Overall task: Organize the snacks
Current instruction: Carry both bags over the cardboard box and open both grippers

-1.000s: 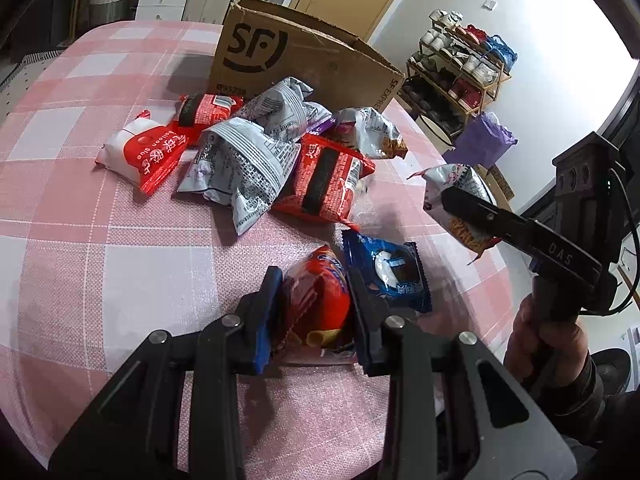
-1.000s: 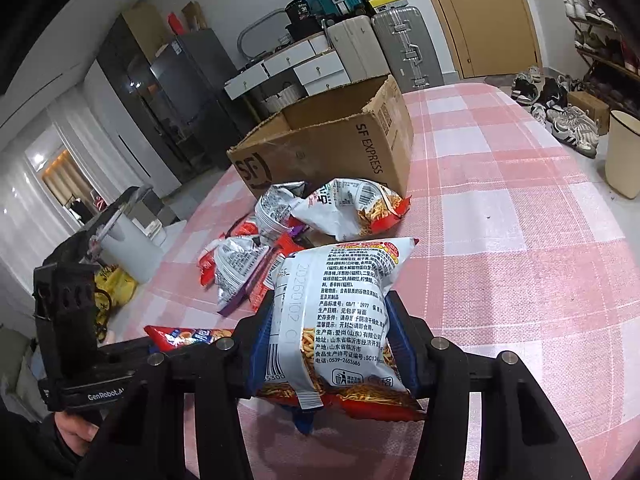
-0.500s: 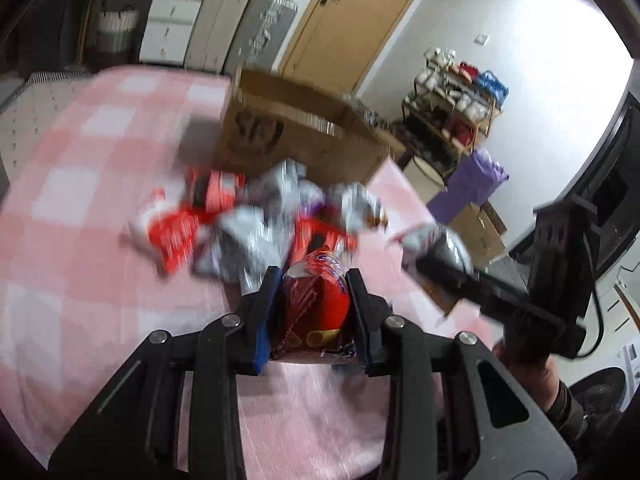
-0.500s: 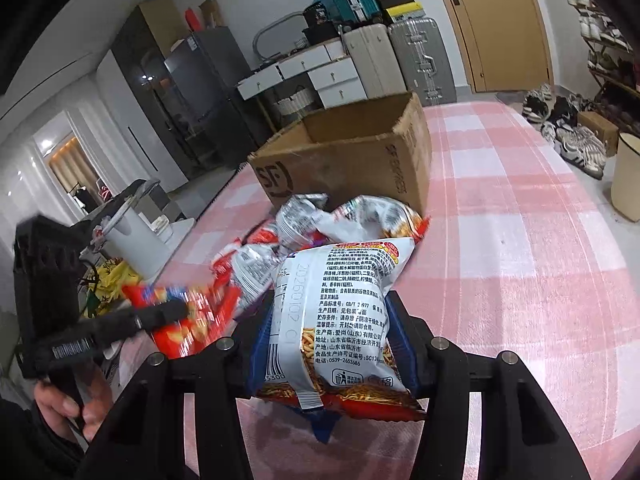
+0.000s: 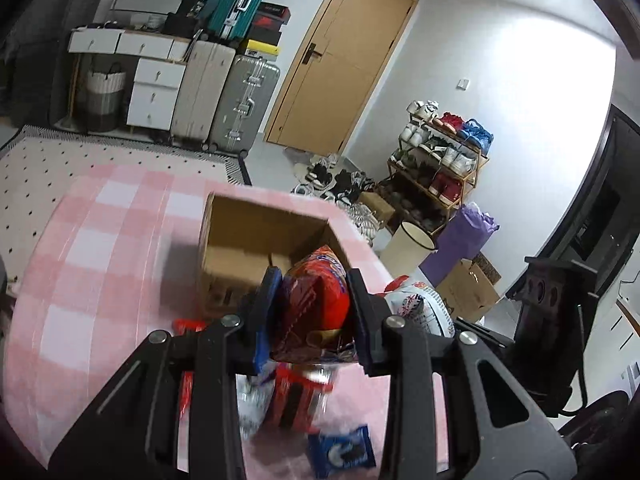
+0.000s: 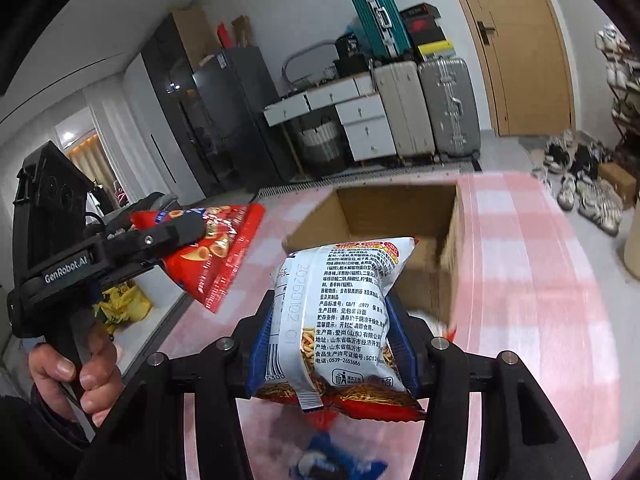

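My left gripper (image 5: 312,312) is shut on a red snack bag (image 5: 316,304), held in the air in front of the open cardboard box (image 5: 240,248). From the right wrist view the same red snack bag (image 6: 212,256) hangs from the left gripper (image 6: 176,232) to the left of the cardboard box (image 6: 400,216). My right gripper (image 6: 332,340) is shut on a white and red noodle snack bag (image 6: 340,312), raised just before the box. That noodle snack bag (image 5: 416,312) shows at the right in the left wrist view. The box looks empty inside.
Under the grippers lie more snacks on the pink checked tablecloth (image 5: 100,280): a blue cookie pack (image 5: 344,452), a red and black pack (image 5: 292,400). A hand (image 6: 76,372) holds the left gripper's handle. Suitcases (image 5: 224,96), a shoe rack (image 5: 440,160) and a door stand beyond the table.
Both grippers have risen off the table with their bags and moved toward the box. The snack pile has dropped low in both views, and the box's open top now shows.
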Tool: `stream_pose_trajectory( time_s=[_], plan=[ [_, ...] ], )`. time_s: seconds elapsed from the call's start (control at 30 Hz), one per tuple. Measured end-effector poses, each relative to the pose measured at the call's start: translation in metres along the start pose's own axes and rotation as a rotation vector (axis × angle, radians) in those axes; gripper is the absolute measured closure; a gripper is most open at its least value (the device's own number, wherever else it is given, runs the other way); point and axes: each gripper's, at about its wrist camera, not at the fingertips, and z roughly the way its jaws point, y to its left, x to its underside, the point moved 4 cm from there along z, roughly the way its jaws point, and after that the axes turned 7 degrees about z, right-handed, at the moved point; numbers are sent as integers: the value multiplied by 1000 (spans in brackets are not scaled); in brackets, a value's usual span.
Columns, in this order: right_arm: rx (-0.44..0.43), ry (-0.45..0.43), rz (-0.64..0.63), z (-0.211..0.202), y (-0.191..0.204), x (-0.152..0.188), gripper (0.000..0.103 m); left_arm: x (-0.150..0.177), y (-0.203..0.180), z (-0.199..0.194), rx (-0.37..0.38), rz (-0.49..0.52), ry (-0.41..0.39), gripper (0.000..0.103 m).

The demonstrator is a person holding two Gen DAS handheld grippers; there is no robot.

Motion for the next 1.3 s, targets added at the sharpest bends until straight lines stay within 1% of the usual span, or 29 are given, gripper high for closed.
stream_pose_trajectory(
  time_s=[0.2,0.33,0.4,0.53,0.63,0.7,0.77,0.87,0.93,1.0,1.1,1.13,1.17,1.23,1.27,1.3],
  plan=[
    [2,-25,-28,7,8,-46,51,-45,4,25,-13,4,-4,73],
    [6,-34,-21,16,6,-74,51,-75,9,46,-21,9,6,73],
    [9,-39,-17,22,5,-89,51,-86,11,57,-25,16,12,73],
    [19,-32,-11,40,-1,-113,51,-98,17,88,-34,22,45,73],
    [25,-18,-10,58,-8,-125,51,-99,21,111,-39,32,71,73],
    [40,-2,-9,72,-14,-132,51,-94,25,128,-43,32,96,73],
    [56,17,-4,90,-24,-134,51,-86,32,148,-51,25,128,73],
    [72,51,11,113,-39,-132,51,-74,44,174,-34,-6,171,73],
    [79,73,23,127,-50,-125,51,-68,52,190,-37,-18,189,75],
    [84,92,33,138,-59,-120,51,-62,57,202,-34,-22,206,86],
    [95,118,38,153,-71,-112,50,-48,68,220,-50,-34,243,87],
    [99,130,37,159,-74,-109,50,-45,69,224,-42,-34,254,87],
    [101,143,35,164,-76,-107,49,-41,71,228,-38,-30,265,87],
    [121,166,16,174,-79,-102,35,-35,74,234,-57,-28,276,87],
    [133,175,3,177,-79,-101,22,-33,75,234,-50,-32,275,87],
    [130,166,-7,177,-77,-100,12,-32,75,234,-45,-33,277,87]
  ],
)
